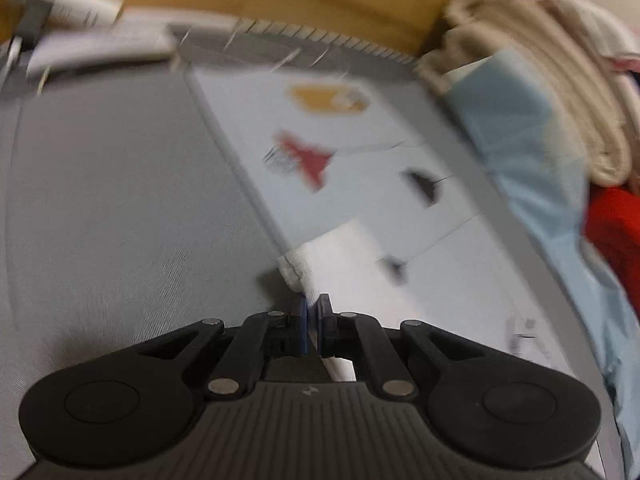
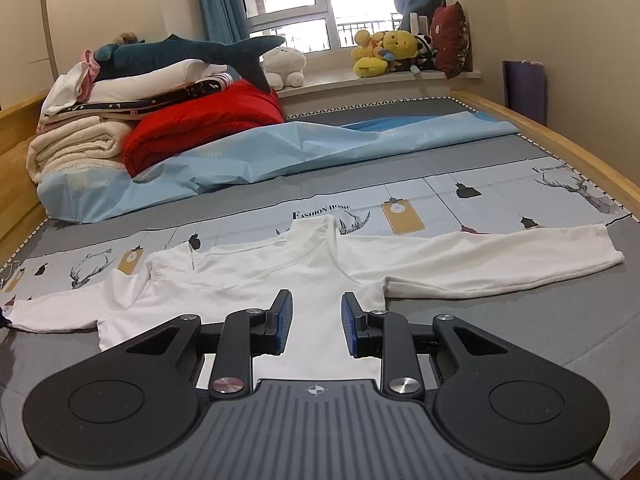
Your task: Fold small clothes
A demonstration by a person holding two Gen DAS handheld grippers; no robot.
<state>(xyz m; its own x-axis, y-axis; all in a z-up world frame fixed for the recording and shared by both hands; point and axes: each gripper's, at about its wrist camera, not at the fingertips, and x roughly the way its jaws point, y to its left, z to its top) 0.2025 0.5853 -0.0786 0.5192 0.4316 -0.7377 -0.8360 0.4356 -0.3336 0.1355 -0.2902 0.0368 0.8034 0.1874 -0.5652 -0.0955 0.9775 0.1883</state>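
A white long-sleeved shirt (image 2: 248, 276) lies flat on the grey patterned bedsheet (image 2: 500, 320), its collar away from me and both sleeves spread out to the sides. My right gripper (image 2: 316, 316) hovers open above the shirt's lower body, with nothing between its blue pads. The blurred left wrist view shows my left gripper (image 1: 313, 308) shut on the cuff end of a white sleeve (image 1: 332, 248), which rises off the sheet to the jaws. The left gripper itself is out of the right wrist view.
A stack of folded blankets (image 2: 76, 140), a red quilt (image 2: 200, 124) and a plush shark (image 2: 180, 54) sit at the bed's far left, on a crumpled blue sheet (image 2: 280, 152). Plush toys (image 2: 384, 52) line the windowsill. A wooden bed frame (image 2: 560, 140) runs along the right.
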